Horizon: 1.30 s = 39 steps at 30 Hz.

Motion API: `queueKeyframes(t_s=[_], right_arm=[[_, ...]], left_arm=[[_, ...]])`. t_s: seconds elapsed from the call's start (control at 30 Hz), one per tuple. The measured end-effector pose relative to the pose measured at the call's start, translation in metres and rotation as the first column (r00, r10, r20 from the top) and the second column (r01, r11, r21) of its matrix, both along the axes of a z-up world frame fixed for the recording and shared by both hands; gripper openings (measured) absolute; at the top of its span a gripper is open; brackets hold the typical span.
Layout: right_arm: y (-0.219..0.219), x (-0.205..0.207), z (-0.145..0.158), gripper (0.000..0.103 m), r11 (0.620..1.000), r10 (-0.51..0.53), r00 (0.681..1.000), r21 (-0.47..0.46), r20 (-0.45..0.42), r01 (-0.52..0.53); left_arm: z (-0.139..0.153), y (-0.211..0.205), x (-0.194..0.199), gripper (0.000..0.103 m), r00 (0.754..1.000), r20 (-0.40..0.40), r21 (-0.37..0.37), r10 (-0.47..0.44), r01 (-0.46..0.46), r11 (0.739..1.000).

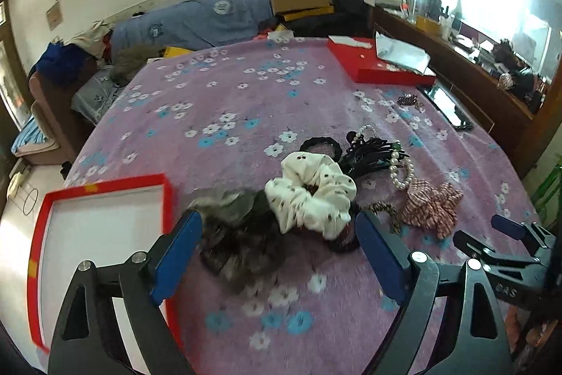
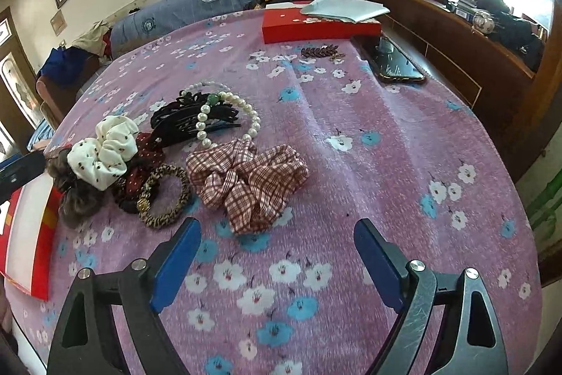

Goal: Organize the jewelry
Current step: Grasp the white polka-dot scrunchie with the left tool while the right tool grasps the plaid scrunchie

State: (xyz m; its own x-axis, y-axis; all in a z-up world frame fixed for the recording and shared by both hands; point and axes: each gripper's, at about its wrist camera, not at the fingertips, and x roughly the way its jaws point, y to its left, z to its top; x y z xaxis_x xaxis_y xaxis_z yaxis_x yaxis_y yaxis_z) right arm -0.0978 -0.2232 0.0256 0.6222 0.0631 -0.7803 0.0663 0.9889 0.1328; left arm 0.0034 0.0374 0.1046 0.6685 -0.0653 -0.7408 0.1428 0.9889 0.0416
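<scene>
Your left gripper (image 1: 279,248) hangs with its jaws spread wide and nothing pressed between them. The grey-brown fuzzy scrunchie (image 1: 232,227) lies just ahead of its left pad, low and centre in the left wrist frame, blurred; the white dotted scrunchie (image 1: 311,195) sits touching it, toward the right pad. The red-rimmed tray (image 1: 102,187), white inside, lies at the lower left, just beside that pile.

Your right gripper (image 2: 277,255) is also wide open and empty. The plaid scrunchie (image 2: 246,178) lies straight ahead of it, just above the fingertips, centre frame, its long axis running left to right across the gap. The leopard hair tie (image 2: 165,195) is to its left, the pearl bracelet (image 2: 228,115) and black hair clips (image 2: 189,118) behind it.

I judge the left hand nearer the tray and the fuzzy scrunchie, the right nearer the plaid one. The plaid cloth looks soft and ruffled, red-and-white checked.
</scene>
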Motion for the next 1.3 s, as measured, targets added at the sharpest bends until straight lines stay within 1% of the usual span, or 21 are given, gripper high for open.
queueKeyframes(t_s=[0.1, 0.27, 0.47, 0.67, 0.93, 0.97, 1.0, 1.03, 1.07, 1.1, 1.13, 1.17, 1.2, 1.23, 1.27, 1.3], right_arm=[[0.0, 0.008, -0.003, 0.091, 1.0, 0.001, 1.0, 0.004, -0.01, -0.001], [-0.001, 0.019, -0.006, 0.091, 1.0, -0.005, 1.0, 0.012, -0.017, 0.006], [0.001, 0.031, -0.014, 0.091, 1.0, -0.007, 0.999, 0.008, -0.033, 0.008], [0.0, 0.038, -0.022, 0.091, 1.0, -0.008, 0.999, 0.001, -0.046, 0.009], [0.003, 0.041, -0.025, 0.091, 1.0, -0.012, 0.999, -0.015, -0.047, 0.011], [0.003, 0.041, -0.025, 0.089, 1.0, -0.012, 0.999, -0.015, -0.046, 0.011], [0.004, 0.042, -0.025, 0.088, 1.0, -0.012, 0.999, -0.016, -0.046, 0.011], [0.004, 0.043, -0.024, 0.087, 1.0, -0.012, 0.999, -0.018, -0.047, 0.011], [0.004, 0.042, -0.025, 0.084, 1.0, -0.013, 0.999, -0.02, -0.046, 0.012], [0.005, 0.043, -0.024, 0.076, 1.0, -0.014, 0.999, -0.025, -0.044, 0.013], [0.006, 0.043, -0.024, 0.07, 1.0, -0.011, 0.999, -0.03, -0.042, 0.01], [0.007, 0.043, -0.024, 0.051, 0.999, -0.003, 0.999, -0.032, -0.041, 0.002], [0.009, 0.043, -0.024, 0.029, 0.999, 0.004, 0.999, -0.033, -0.045, -0.006], [0.01, 0.042, -0.024, 0.025, 0.999, 0.009, 0.999, -0.033, -0.047, -0.011], [0.011, 0.04, -0.023, 0.023, 0.999, 0.008, 0.999, -0.036, -0.043, -0.009], [0.011, 0.036, -0.02, 0.018, 0.999, 0.003, 1.0, -0.039, -0.027, -0.004]], left_arm=[[-0.009, -0.006, 0.02, 0.089, 1.0, -0.021, 0.015, -0.004, 0.005, 1.0], [-0.022, -0.007, 0.04, 0.089, 0.999, -0.047, 0.028, -0.011, 0.012, 1.0], [-0.036, -0.007, 0.058, 0.088, 0.996, -0.084, 0.01, -0.025, 0.026, 1.0], [-0.042, -0.012, 0.067, 0.088, 0.995, -0.092, 0.009, -0.037, 0.038, 0.999], [-0.049, -0.026, 0.07, 0.088, 0.993, -0.096, 0.033, -0.071, 0.075, 0.997], [-0.049, -0.027, 0.069, 0.086, 0.992, -0.096, 0.033, -0.077, 0.08, 0.996], [-0.05, -0.028, 0.069, 0.075, 0.992, -0.096, 0.034, -0.081, 0.085, 0.996], [-0.05, -0.029, 0.069, 0.066, 0.991, -0.103, 0.034, -0.088, 0.092, 0.995], [-0.052, -0.031, 0.069, 0.042, 0.987, -0.124, 0.027, -0.099, 0.103, 0.994], [-0.054, -0.031, 0.07, 0.022, 0.984, -0.143, 0.02, -0.103, 0.107, 0.994], [-0.056, -0.031, 0.069, 0.016, 0.983, -0.153, 0.014, -0.102, 0.105, 0.994], [-0.055, -0.03, 0.068, 0.016, 0.983, -0.157, 0.005, -0.098, 0.1, 0.995], [-0.054, -0.029, 0.066, 0.015, 0.984, -0.152, -0.005, -0.097, 0.097, 0.995], [-0.051, -0.027, 0.063, 0.014, 0.985, -0.145, -0.018, -0.096, 0.094, 0.995], [-0.046, -0.024, 0.059, 0.013, 0.985, -0.139, -0.04, -0.099, 0.094, 0.995], [-0.042, -0.022, 0.055, 0.012, 0.985, -0.134, -0.057, -0.104, 0.097, 0.994]])
